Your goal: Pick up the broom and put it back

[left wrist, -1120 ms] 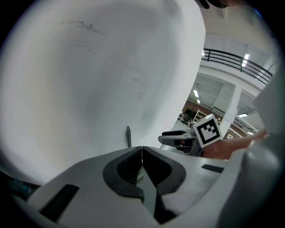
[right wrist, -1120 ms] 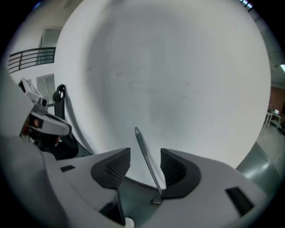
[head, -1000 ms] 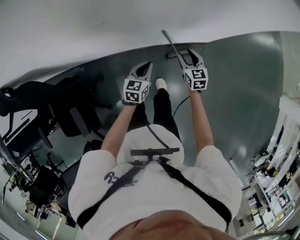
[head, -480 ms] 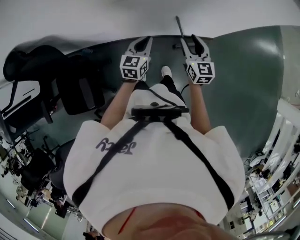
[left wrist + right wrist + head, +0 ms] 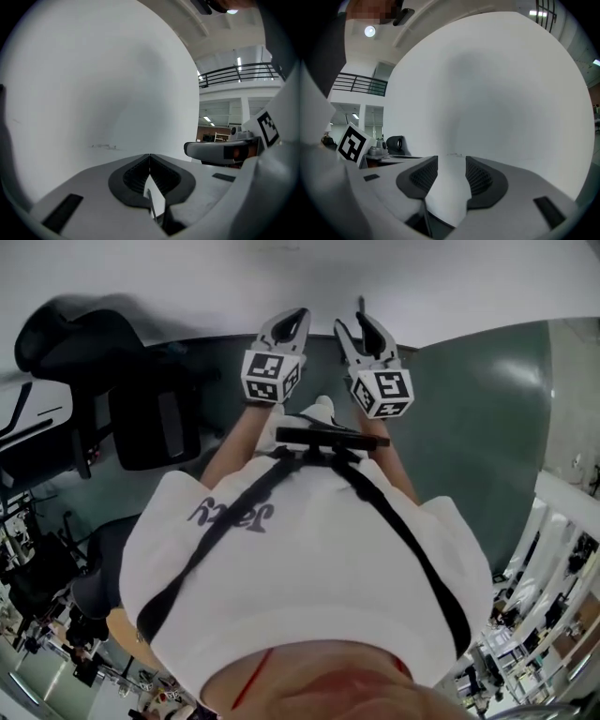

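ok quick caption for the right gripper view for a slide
Right gripper, jaws apart and empty, facing a plain white wall

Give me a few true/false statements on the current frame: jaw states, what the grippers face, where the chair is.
1. The left gripper has its jaws together. True.
2. The right gripper is shut on something. False: its jaws stand apart, and only wall shows between them.
3. Both grippers face a white wall. True.
4. The black chair is on the person's right. False: it is on their left.
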`<state>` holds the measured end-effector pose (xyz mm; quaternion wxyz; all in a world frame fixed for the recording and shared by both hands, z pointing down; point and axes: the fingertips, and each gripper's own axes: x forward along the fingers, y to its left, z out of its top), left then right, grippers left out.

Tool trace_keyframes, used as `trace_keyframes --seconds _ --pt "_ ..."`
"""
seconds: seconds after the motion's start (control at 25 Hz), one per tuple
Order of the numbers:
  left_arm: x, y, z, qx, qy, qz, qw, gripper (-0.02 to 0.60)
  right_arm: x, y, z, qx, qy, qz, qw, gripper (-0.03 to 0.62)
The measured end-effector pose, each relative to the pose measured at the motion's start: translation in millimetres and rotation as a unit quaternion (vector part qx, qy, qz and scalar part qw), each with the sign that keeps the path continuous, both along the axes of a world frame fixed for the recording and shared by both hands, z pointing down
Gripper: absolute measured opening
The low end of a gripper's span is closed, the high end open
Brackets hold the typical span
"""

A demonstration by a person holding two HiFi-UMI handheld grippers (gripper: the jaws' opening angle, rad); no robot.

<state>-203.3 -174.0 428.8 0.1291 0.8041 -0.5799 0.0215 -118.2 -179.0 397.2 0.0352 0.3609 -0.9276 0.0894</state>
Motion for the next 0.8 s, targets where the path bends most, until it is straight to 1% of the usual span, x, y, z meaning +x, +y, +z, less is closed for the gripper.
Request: trace_keyframes --seconds 0.16,0.2,0.32,0.44,0.56,0.72,0.8 --pt "-6 0 -13 0.016 -0.018 -0.016 0.9996 0.011 -11 2 -17 0.023 -0.007 -0.008 1.0 0.19" --pt "-8 0 -15 0.017 -0.018 -0.018 0.9995 0.011 -13 0 -20 0.026 -0.009 -0.008 1.0 0.167" --pt "-14 0 -24 0.026 -0.015 -0.025 0.9993 0.011 -17 -8 -26 0.031 -0.008 -0.004 0.999 0.147" --pt "-16 -4 -32 0.033 -0.019 -0.026 0.9989 0.011 -15 -15 -26 0.027 0.002 0.007 1.0 0.101" --pt "-19 -7 -39 0.04 -0.029 -0.027 0.9984 0.011 -12 -21 -25 0.026 0.006 0.02 0.999 0.091" --pt "-27 -9 -41 0.041 -0.03 -0.033 0.9981 0.011 -10 -29 -23 0.012 0.0 0.033 0.999 0.019" --pt "-28 -9 -43 0.04 -0.03 -0.035 0.9981 0.011 -8 -32 -25 0.011 0.004 0.037 0.999 0.008"
